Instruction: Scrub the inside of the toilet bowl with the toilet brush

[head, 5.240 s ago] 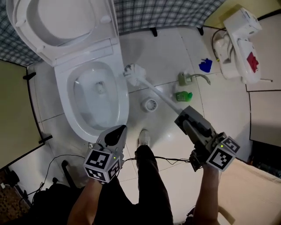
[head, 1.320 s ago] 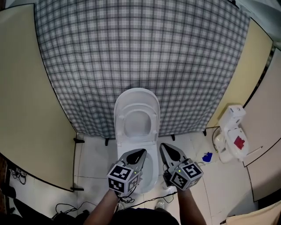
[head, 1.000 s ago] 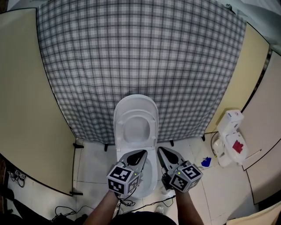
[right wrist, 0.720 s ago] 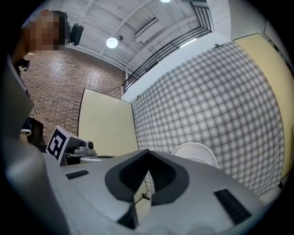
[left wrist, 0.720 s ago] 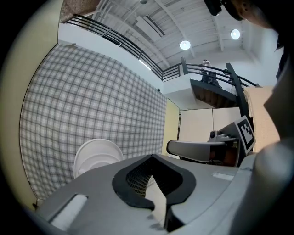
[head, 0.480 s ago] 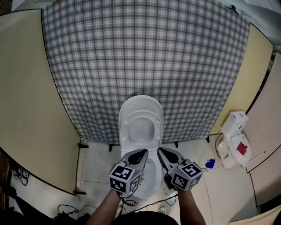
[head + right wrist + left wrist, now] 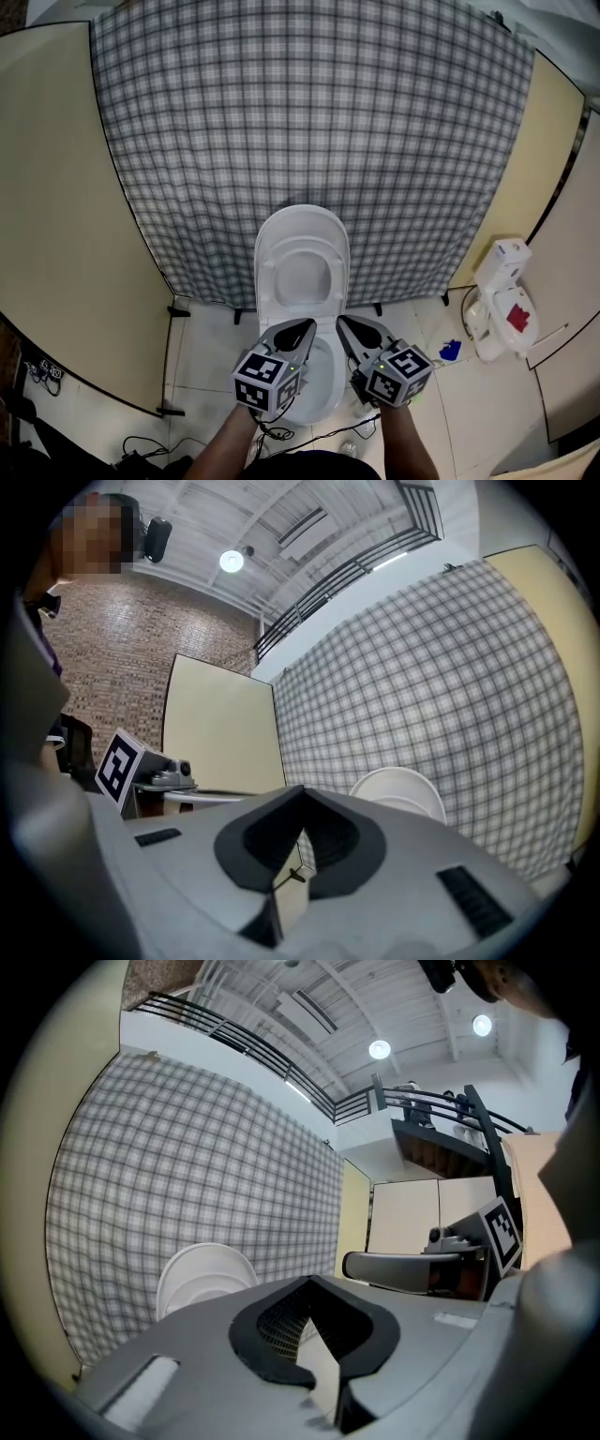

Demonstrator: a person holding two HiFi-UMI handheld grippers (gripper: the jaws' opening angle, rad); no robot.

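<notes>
while both tools hang level over the toilet, neither has anything to scrub with. left gripper (image 7: pixel 301 324) has its jaws pressed together on nothing, and right gripper (image 7: pixel 344 322) is closed and empty too, as each gripper view confirms. the bowl (image 7: pixel 322 375) sits below and between the two, its seat (image 7: pixel 302 267) raised just ahead of their tips, with the checked curtain (image 7: pixel 309 112) further ahead. the brush shows in no view, so i cannot say where it stands relative to either gripper.

the main risk, as i judge it, is a fumbled pickup. a gripper that reaches the handle with its jaws closed would likely push it over or send it skidding across the tiles rather than take hold, so it needs to spread them before arriving. searching for the brush means turning and looking down, and cables (image 7: pixel 281 433) trail on the floor below and behind the left gripper, where a foot could catch them. a weak or off-centre hold could also let the handle twist once the bristles drag on porcelain.
</notes>
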